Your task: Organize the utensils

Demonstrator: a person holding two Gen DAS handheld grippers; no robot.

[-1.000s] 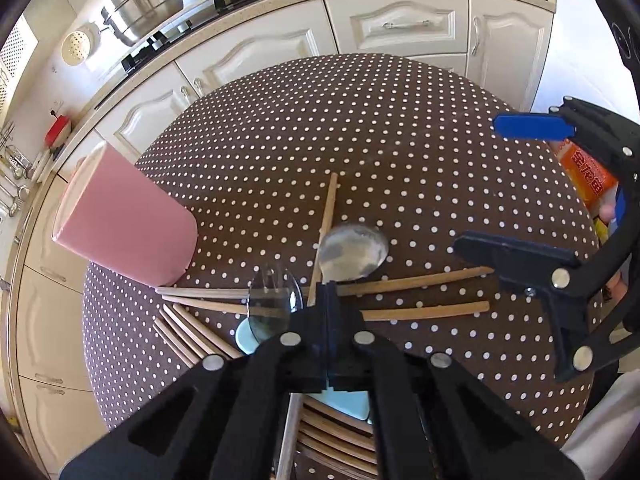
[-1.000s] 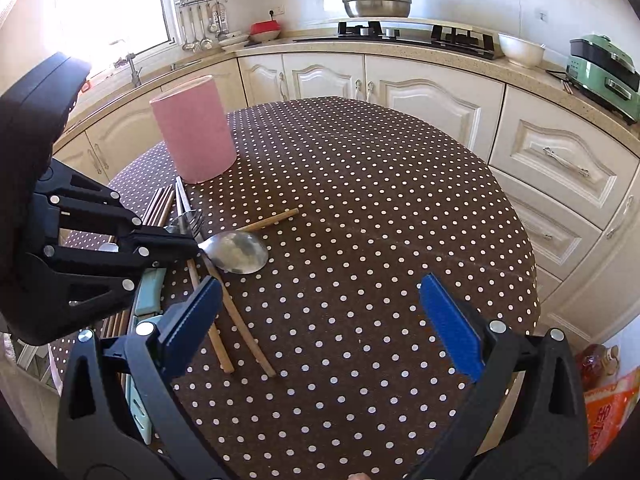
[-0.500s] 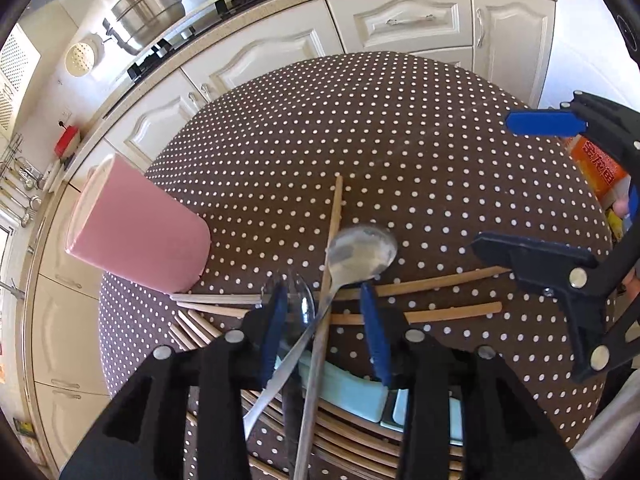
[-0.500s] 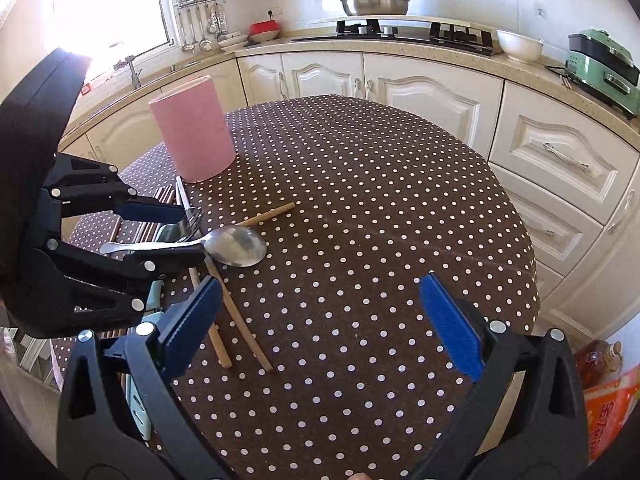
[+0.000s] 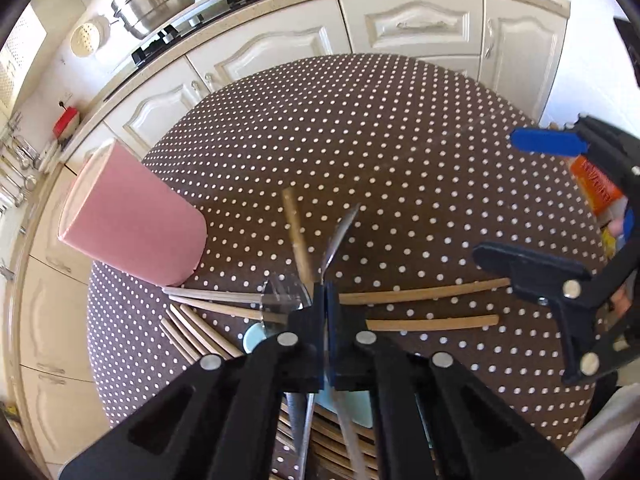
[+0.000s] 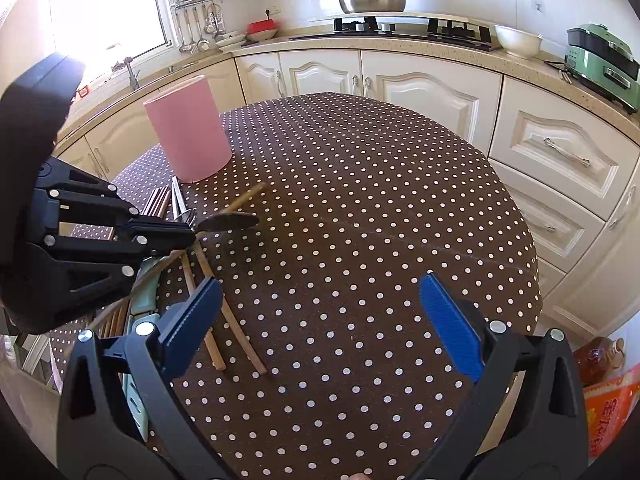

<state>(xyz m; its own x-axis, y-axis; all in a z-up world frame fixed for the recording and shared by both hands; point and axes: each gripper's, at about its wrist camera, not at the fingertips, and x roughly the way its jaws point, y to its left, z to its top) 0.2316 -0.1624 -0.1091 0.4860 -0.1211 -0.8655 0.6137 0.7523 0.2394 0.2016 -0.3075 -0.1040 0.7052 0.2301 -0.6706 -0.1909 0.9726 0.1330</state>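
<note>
L tongs (image 5: 326, 300) clamped on spoon (image 6: 232, 222), bowl lifted just ahead of tips, above chopsticks (image 6: 236, 320) on bench (image 6: 360, 240). Pink holder (image 6: 188, 132) beyond. R tongs (image 6: 320, 324) apart, holding nothing.

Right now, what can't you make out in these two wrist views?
- Inside of the pink cylindrical holder: both views show only its wall.
- Metal spoon handle: right view, hidden inside the shut left gripper; left view, blurred.
- Pale blue tray: cut off behind the open right gripper.
- Metal fork: blurred, left view.
</note>
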